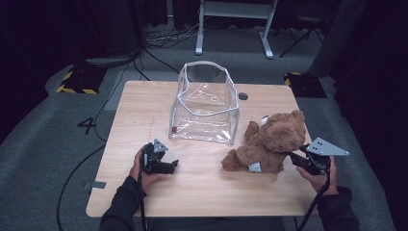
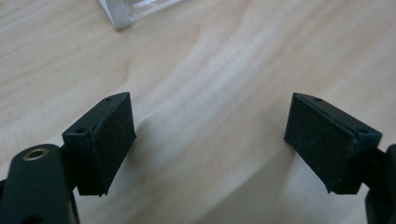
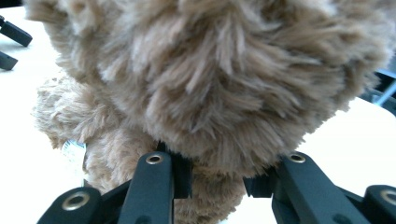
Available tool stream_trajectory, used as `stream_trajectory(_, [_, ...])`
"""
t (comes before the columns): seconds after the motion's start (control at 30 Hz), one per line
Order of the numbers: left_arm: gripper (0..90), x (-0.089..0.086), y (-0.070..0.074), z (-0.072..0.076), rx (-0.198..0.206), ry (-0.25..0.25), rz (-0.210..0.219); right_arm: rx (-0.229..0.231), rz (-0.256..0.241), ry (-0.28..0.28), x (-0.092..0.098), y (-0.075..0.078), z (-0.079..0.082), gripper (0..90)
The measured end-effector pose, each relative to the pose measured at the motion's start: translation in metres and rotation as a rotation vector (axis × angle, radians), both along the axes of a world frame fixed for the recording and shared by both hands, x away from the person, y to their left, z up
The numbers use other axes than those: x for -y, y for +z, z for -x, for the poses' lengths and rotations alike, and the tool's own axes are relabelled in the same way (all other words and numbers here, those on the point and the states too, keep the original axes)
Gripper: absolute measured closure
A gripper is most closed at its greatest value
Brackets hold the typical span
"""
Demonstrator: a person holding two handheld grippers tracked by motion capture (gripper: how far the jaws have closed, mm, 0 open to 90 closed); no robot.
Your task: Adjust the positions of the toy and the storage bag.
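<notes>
The right claw [image 1: 297, 160] pressed into the brown teddy bear [image 1: 269, 142], jaws clamped on its fur — the left claw [image 1: 169, 166] rested on the table [image 1: 202, 192], jaws apart, the clear bag [image 1: 206, 103] beyond it.

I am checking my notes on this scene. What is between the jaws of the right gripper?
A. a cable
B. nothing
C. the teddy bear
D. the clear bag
C: in the right gripper view, the brown fur of the teddy bear fills the gap between the jaws.
</notes>
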State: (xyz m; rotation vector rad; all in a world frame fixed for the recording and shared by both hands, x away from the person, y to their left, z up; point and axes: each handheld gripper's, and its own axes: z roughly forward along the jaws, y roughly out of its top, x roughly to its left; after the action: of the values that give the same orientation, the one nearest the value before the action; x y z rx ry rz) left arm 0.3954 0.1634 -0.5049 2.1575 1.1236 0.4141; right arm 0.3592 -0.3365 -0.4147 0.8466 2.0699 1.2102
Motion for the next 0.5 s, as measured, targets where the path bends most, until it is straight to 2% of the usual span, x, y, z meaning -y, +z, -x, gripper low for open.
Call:
stream_trajectory(0.07, [16.8,0.004,0.001,-0.009,0.027,0.013,-0.021,0.004,0.009,-0.016,0.004,0.0,-0.003,68.5])
stream_trajectory(0.1, [18.1,0.005,0.001,-0.014,0.023,0.009,-0.019,0.003,0.009,-0.02,0.005,0.001,-0.004,68.6])
stream_trajectory(0.23, [17.7,0.005,0.003,-0.03,-0.004,0.02,0.048,-0.001,-0.006,-0.044,0.011,0.0,-0.011,68.6])
stream_trajectory(0.3, [17.9,0.007,0.003,-0.036,0.011,0.022,0.044,-0.002,-0.007,-0.048,0.013,0.0,-0.013,68.6])
stream_trajectory(0.43, [17.5,0.01,0.004,-0.047,-0.004,0.019,0.079,0.004,0.002,-0.054,0.015,0.001,-0.015,70.1])
stream_trajectory(0.5, [17.3,0.011,0.003,-0.051,0.014,0.032,0.077,0.003,-0.005,-0.053,0.016,0.0,-0.016,70.5])
